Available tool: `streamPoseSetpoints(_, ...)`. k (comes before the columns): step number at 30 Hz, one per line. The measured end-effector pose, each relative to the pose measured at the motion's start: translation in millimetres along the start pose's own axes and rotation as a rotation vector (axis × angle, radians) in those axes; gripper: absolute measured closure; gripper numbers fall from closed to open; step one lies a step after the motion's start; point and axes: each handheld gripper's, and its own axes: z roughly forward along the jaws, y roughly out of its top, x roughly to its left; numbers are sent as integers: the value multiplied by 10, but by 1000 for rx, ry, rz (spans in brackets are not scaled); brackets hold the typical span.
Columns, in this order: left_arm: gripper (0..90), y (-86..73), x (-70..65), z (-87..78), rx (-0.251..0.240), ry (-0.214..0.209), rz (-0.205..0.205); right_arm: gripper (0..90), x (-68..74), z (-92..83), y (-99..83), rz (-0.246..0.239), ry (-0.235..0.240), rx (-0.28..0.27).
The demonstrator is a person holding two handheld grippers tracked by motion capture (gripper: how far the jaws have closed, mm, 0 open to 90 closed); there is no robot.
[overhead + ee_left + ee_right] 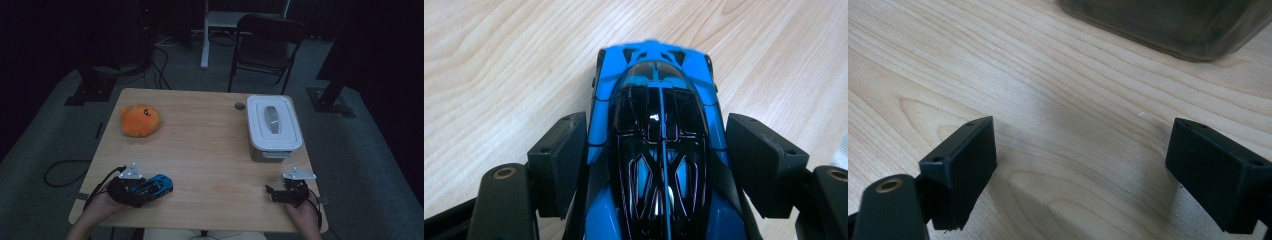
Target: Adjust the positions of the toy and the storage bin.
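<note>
Left gripper has the blue toy car clamped between its fingers, car's long axis running straight out along them, nose ahead, over the table; right gripper idles with fingers apart, empty, well off to the side.

This looks like a dim lab or recording room set up for test work, not a home. A lone wooden desk stands on grey carpet with dark curtains around it, black stand feet at both sides and loose cables on the floor. Behind it stand a black folding chair and a white desk leg.
</note>
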Motion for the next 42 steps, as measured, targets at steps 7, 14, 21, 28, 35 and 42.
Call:
streamPoseSetpoints(7, 279, -124, 44, 42, -11, -24, 24, 124, 0, 0, 0, -1, 0, 0)
streamPoseSetpoints(14, 262, -129, 51, 60, -2, -27, 7, 124, 1, 0, -1, 0, 0, 0)
streamPoseSetpoints(21, 173, -59, 76, 48, 21, -2, -45, 124, 0, 0, -1, 0, 0, 0)
streamPoseSetpoints(28, 146, 13, 124, -58, -27, 12, -59, 124, 0, -1, 0, -1, 0, 1)
streamPoseSetpoints(35, 146, 58, 235, -88, -64, 46, -103, 124, 0, -1, 0, 1, 0, 1)
streamPoseSetpoints(42, 146, 60, 428, -92, -97, 87, -156, 123, 0, 0, 0, 1, 0, 1)
